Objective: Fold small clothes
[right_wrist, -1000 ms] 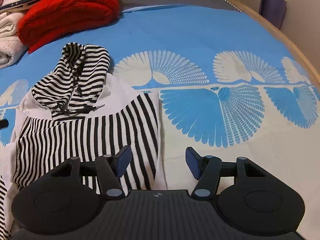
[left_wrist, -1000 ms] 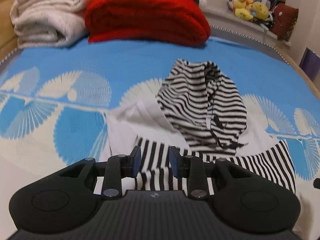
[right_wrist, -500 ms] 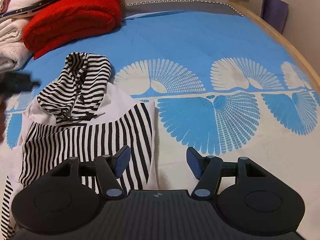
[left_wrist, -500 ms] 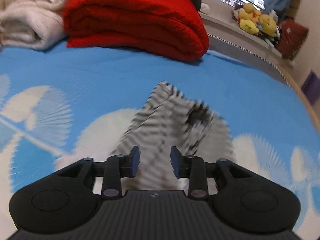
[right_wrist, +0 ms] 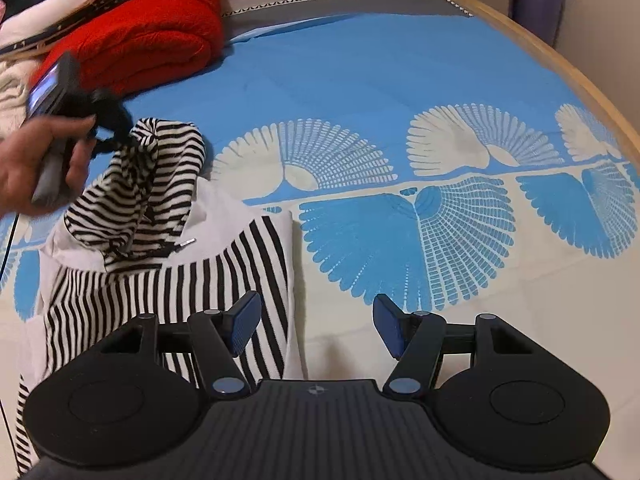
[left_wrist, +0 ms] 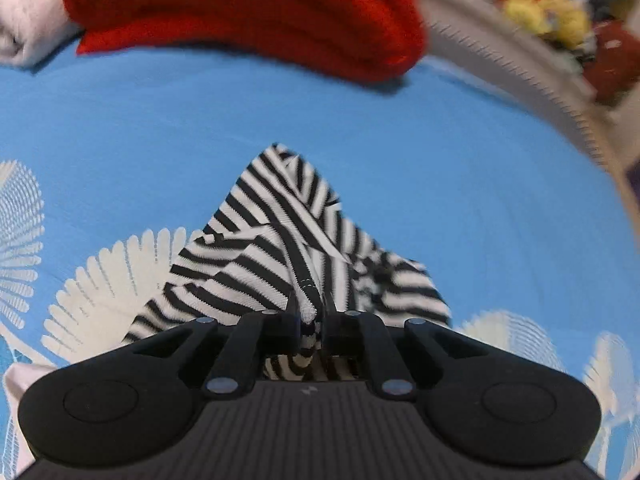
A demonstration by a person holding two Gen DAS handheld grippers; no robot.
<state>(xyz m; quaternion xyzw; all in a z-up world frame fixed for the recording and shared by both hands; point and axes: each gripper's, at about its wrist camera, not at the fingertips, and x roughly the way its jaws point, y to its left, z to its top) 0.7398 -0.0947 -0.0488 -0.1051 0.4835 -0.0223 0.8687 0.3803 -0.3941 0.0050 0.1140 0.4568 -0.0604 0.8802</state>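
The left gripper (left_wrist: 310,322) is pinched closed on a fold of the striped hood (left_wrist: 280,240), lifting it into a peak just ahead of its fingers. The right gripper (right_wrist: 316,326) hovers with jaws wide apart, holding nothing; the striped garment (right_wrist: 160,280) lies to its left on the blue patterned bedspread (right_wrist: 400,80). A folded red blanket (right_wrist: 140,40) sits far beyond.

Open blue bedspread (right_wrist: 380,80) right of the striped hoodie (right_wrist: 168,264); blocked at the far left by a folded red blanket (right_wrist: 136,44).
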